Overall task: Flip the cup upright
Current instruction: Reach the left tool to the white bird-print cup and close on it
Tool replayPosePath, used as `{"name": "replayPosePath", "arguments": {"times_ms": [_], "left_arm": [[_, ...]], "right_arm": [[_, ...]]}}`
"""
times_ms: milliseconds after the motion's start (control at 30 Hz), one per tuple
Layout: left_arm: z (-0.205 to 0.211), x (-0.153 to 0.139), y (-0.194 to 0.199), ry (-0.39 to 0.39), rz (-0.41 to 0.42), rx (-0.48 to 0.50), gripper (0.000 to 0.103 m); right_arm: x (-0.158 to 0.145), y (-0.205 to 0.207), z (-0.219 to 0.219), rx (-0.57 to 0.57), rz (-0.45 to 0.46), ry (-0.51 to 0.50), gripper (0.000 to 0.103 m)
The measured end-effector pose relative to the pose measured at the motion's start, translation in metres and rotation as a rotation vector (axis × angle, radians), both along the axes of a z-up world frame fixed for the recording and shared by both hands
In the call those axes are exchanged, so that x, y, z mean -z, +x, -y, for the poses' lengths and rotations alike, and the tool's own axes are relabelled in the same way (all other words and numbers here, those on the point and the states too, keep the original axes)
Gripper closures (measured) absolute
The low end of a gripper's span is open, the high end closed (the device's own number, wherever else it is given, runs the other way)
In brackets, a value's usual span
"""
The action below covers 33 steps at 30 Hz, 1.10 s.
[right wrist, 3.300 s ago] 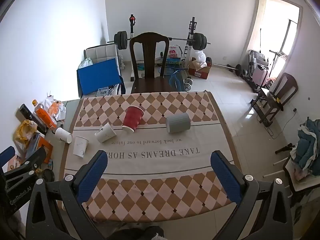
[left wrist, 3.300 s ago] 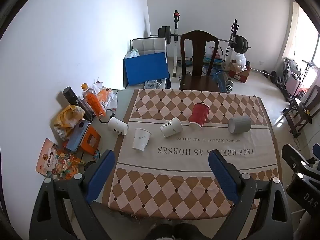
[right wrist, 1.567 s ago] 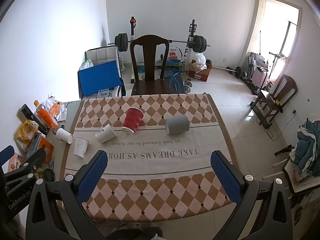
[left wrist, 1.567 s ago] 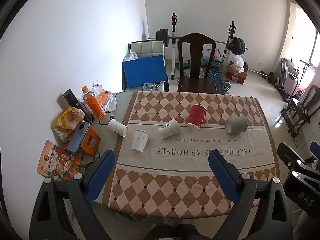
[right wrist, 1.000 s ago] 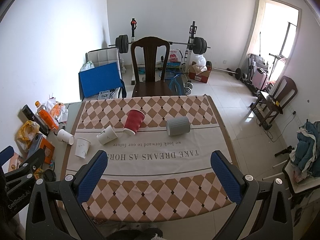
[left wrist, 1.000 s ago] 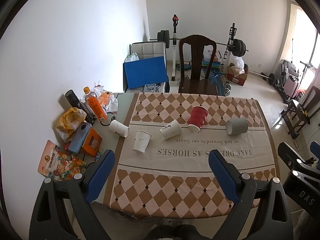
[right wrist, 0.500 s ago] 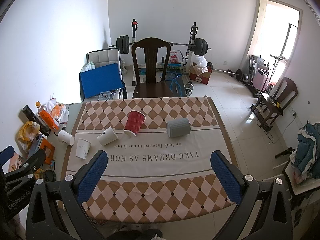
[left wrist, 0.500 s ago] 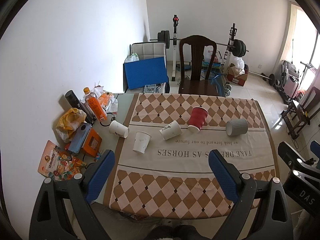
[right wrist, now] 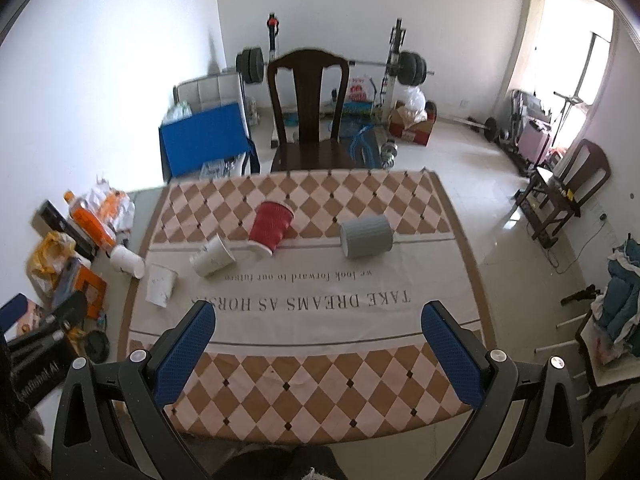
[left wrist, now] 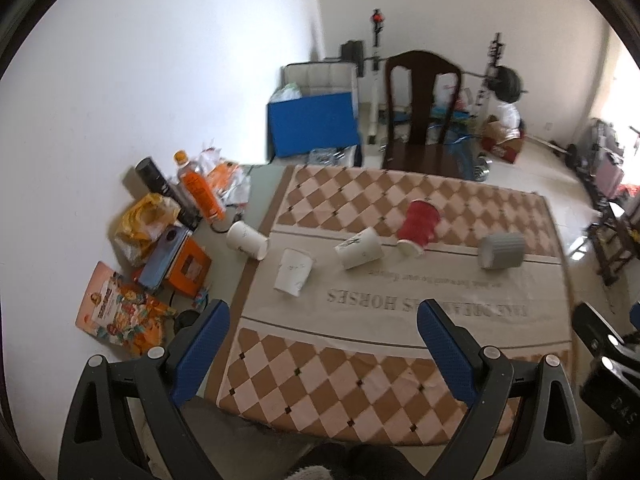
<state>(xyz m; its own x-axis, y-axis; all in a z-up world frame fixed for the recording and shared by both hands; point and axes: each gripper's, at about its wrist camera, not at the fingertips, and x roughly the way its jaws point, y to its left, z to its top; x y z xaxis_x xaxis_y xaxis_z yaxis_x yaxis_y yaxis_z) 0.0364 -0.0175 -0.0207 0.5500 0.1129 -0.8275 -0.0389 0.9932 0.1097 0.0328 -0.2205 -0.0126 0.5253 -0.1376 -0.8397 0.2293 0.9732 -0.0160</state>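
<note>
- Cups, five, all tipped over in a loose row across the far half of the surface (right wrist: 400, 320): grey cup (right wrist: 366, 237), red cup (right wrist: 272, 227), three white paper cups (left wrist: 359, 248) (left wrist: 294, 272) (left wrist: 247, 240).
- Grey cup on its side, long axis across the view, mouth toward the left, ahead and slightly left of right claw (right wrist: 318, 354); likely nearest pick for that side.
- White cups ahead of left claw (left wrist: 322, 352), leftmost one off the cloth edge.
- Both claws spread wide, empty, well short of every cup, above the near edge.
- Which cup goes first: cannot tell.
</note>
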Motion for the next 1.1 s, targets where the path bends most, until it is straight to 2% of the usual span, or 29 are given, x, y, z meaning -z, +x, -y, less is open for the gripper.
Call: {"name": "replayPosePath", "arguments": {"times_ms": [100,300,567,700,867,1100], "left_arm": [[-0.005,0.027,0.017,0.027,-0.031,-0.041,0.007],[-0.021,0.086,0.053,0.059,-0.153,-0.077,0.007],[-0.062,0.153,0.105,0.064,-0.291,-0.142,0.007],[-0.096,0.179,0.138,0.032,-0.344,-0.214,0.007],[-0.145,0.209,0.18,-0.03,-0.381,-0.318,0.007],[-0.206,0.256,0.233,-0.203,-0.431,-0.478,0.008]], "right_arm": [[0.034,0.022,0.002,-0.018,-0.05,-0.004,0.0],[0.12,0.069,-0.014,-0.051,-0.181,0.001,0.0],[0.218,0.134,-0.069,-0.129,-0.358,-0.006,0.0],[0.261,0.17,-0.097,-0.157,-0.434,-0.027,0.0],[0.3,0.206,-0.127,-0.163,-0.497,-0.051,0.0],[0.346,0.244,-0.156,-0.114,-0.561,-0.052,0.0]]}}
